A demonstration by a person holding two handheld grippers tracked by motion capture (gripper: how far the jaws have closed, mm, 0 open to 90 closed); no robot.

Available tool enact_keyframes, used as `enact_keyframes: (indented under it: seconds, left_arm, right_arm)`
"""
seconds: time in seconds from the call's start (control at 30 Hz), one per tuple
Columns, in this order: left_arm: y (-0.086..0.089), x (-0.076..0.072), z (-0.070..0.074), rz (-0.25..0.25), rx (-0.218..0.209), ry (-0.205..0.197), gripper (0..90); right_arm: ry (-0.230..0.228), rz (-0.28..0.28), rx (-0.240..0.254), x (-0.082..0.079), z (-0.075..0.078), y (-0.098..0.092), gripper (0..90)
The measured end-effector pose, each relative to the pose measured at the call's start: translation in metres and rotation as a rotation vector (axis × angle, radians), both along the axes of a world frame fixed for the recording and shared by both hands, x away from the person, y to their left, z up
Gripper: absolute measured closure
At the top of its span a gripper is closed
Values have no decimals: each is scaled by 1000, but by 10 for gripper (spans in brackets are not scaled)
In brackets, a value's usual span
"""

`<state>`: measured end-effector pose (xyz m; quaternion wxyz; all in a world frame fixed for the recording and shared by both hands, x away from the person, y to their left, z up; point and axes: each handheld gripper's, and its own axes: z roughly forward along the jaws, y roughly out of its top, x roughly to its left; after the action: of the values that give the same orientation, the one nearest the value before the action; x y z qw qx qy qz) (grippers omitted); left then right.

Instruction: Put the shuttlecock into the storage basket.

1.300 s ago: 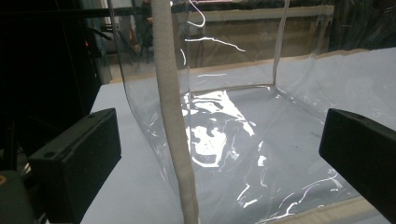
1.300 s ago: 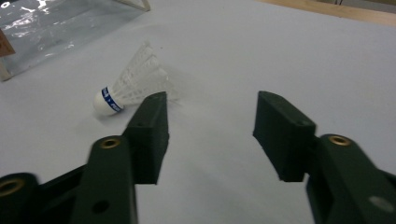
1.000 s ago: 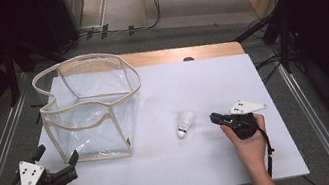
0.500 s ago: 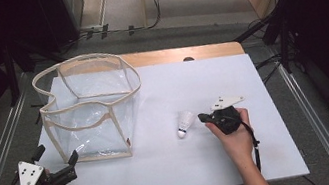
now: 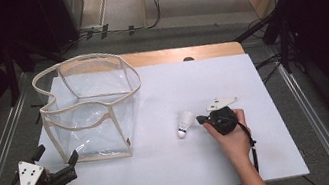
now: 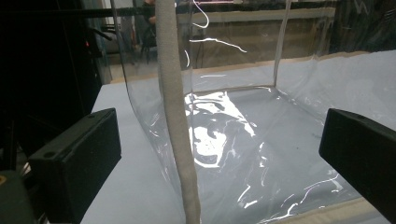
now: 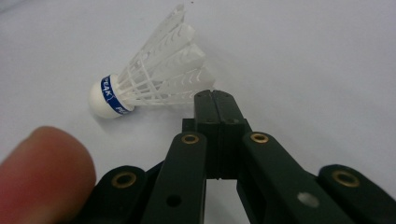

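A white shuttlecock (image 5: 185,122) with a blue band on its cork lies on its side on the white table (image 5: 176,171). My right gripper (image 5: 202,119) is just to its right, jaws shut with nothing between them. In the right gripper view the shut tips (image 7: 215,95) sit against the feather skirt of the shuttlecock (image 7: 149,79). A clear plastic bag (image 5: 88,105) with beige trim stands open at the left. My left gripper (image 5: 56,157) rests near the bag's front left corner, open. In the left gripper view the bag's corner seam (image 6: 175,116) stands between the wide-open jaws of the left gripper (image 6: 219,154).
A wooden strip (image 5: 186,53) runs along the table's far edge. Metal rails (image 5: 308,114) flank both sides, and dark stand legs (image 5: 273,28) rise beyond the back corners. Bare white surface stretches in front of and behind the shuttlecock.
My right gripper has moved left across the table until its shut tips reach the shuttlecock. The left gripper and the bag have not moved.
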<state>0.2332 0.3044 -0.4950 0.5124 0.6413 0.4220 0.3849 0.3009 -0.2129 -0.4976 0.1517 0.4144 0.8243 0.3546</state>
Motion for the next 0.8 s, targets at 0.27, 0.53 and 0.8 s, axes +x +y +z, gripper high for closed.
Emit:
enact_keyframes:
  seconds: [0.27, 0.53, 0.8]
  left_arm:
    - [0, 0, 0, -2, 0, 0, 0]
    - [0, 0, 0, 0, -2, 0, 0]
    - [0, 0, 0, -1, -1, 0, 0]
  right_arm:
    - [17, 16, -4, 7, -4, 8, 881]
    - [16, 42, -7, 15, -2, 20, 881]
    - [12, 75, -12, 23, 0, 35, 881]
